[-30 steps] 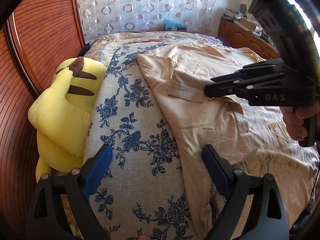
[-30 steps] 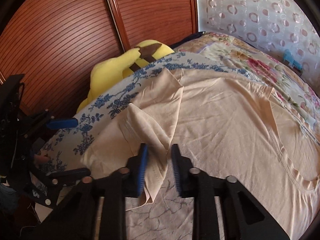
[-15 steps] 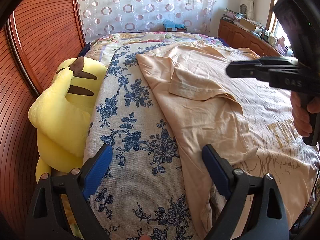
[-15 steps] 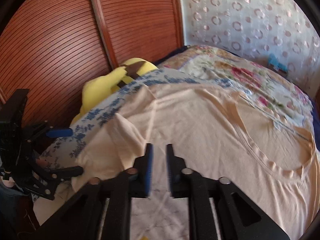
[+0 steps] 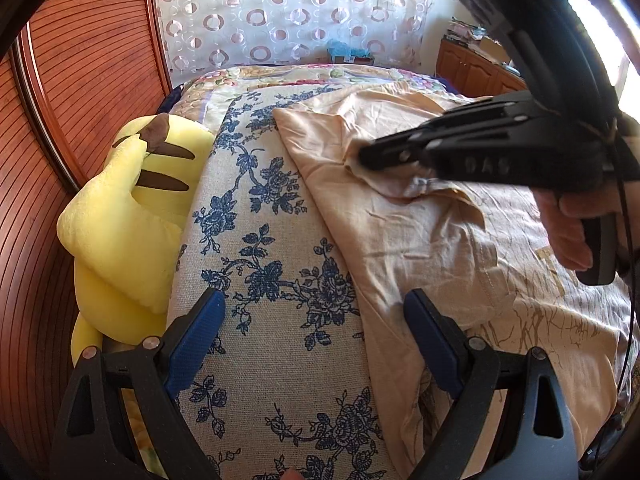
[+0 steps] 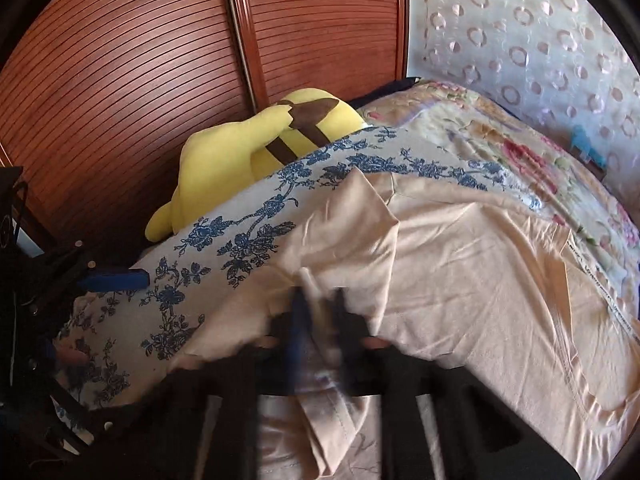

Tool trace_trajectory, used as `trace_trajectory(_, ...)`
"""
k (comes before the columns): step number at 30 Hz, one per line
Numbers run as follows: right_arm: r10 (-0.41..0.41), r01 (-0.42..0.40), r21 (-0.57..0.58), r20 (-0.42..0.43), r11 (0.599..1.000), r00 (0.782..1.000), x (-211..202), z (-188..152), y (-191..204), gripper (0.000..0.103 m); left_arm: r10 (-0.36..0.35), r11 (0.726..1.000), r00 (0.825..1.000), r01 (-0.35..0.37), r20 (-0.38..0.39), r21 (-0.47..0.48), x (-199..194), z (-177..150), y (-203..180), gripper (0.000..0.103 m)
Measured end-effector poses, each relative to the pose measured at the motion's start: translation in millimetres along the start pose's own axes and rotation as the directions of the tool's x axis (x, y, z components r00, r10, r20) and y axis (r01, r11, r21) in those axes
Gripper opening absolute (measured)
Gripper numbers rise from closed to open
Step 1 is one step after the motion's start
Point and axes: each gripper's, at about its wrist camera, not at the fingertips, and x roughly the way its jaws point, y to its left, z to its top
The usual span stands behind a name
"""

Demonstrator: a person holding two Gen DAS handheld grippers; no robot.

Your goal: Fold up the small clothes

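Going left to right in the left wrist view, we've got the ribbed wooden wardrobe doors (image 5: 80, 92), then a yellow plush toy (image 5: 132, 216) wedged between them and the bed. Next is the cloth with blue flowers (image 5: 272, 264), which is bare and gives us plenty of free room. Our left gripper (image 5: 316, 336) hangs over it with its tongs spread wide, nothing between them, right pad just at the near left edge of the beige T-shirt (image 5: 420, 240).

The shirt lies spread over the right half of the bed, with its left sleeve folded in. The right gripper (image 5: 360, 156) has just been closing and its tongs are pinched tight on that sleeve fabric; the right wrist view is blurry but shows cloth between the pads.

For writing, "DAS" is embossed on the right gripper's side. There's a gold print on the shirt at the far right that we can't read.
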Motion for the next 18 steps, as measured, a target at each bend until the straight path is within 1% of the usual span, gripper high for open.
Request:
trace_trajectory(2,-0.005,0.003,0.083,0.034,0.997,0.999,-7.9,-2.8,-18.8,0.003,0.0,1.0,1.0,0.0,0.0,0.0,0.0,0.0,0.2,0.091)
trace_trajectory(4,-0.059,0.052,0.175,0.04,0.983,0.997,-11.4,-9.0,-41.1,0.003,0.001,1.0,1.0,-0.001,0.0,0.0,-0.1,-0.1,0.2,0.091)
trace_trajectory(6,-0.115,0.103,0.226,0.041,0.969,0.993,-14.1,-15.5,-55.4,0.004,0.0,1.0,1.0,0.0,0.0,0.0,0.0,-0.2,0.2,0.091)
trace_trajectory(7,-0.131,0.118,0.232,0.041,0.965,0.991,-14.9,-18.0,-59.8,0.006,0.0,1.0,1.0,0.0,0.0,0.0,0.0,-0.2,0.3,0.091)
trace_trajectory(8,-0.144,0.132,0.237,0.038,0.963,0.989,-16.2,-19.9,-61.5,0.013,0.0,1.0,1.0,0.0,0.0,0.0,0.0,-0.2,0.3,0.091)
trace_trajectory(9,-0.154,0.141,0.242,0.034,0.96,0.987,-17.4,-21.8,-63.6,0.029,0.0,1.0,1.0,0.0,0.0,0.0,0.0,-0.3,0.3,0.091)
trace_trajectory(10,-0.154,0.14,0.25,0.036,0.958,0.987,-19.6,-23.6,-65.6,0.036,0.0,1.0,1.0,0.0,0.0,0.0,0.0,-0.4,0.2,0.091)
trace_trajectory(11,-0.14,0.123,0.255,0.052,0.959,0.989,-23.9,-25.5,-66.3,0.041,0.0,1.0,1.0,0.0,0.0,0.0,0.0,-0.3,0.2,0.091)
trace_trajectory(14,-0.136,0.113,0.237,0.084,0.965,0.987,-36.8,-26.1,-58.3,0.042,0.0,1.0,1.0,0.0,0.0,0.0,0.1,-0.2,0.1,0.091)
trace_trajectory(16,-0.107,0.084,0.208,0.1,0.975,0.989,-38.6,-26.3,-50.4,0.042,0.0,1.0,1.0,0.0,0.0,0.0,0.1,-0.4,0.1,0.091)
trace_trajectory(18,-0.078,0.06,0.177,0.096,0.982,0.992,-36.5,-27.4,-42.6,0.042,0.0,1.0,1.0,0.0,0.0,0.0,0.1,-0.5,0.0,0.091)
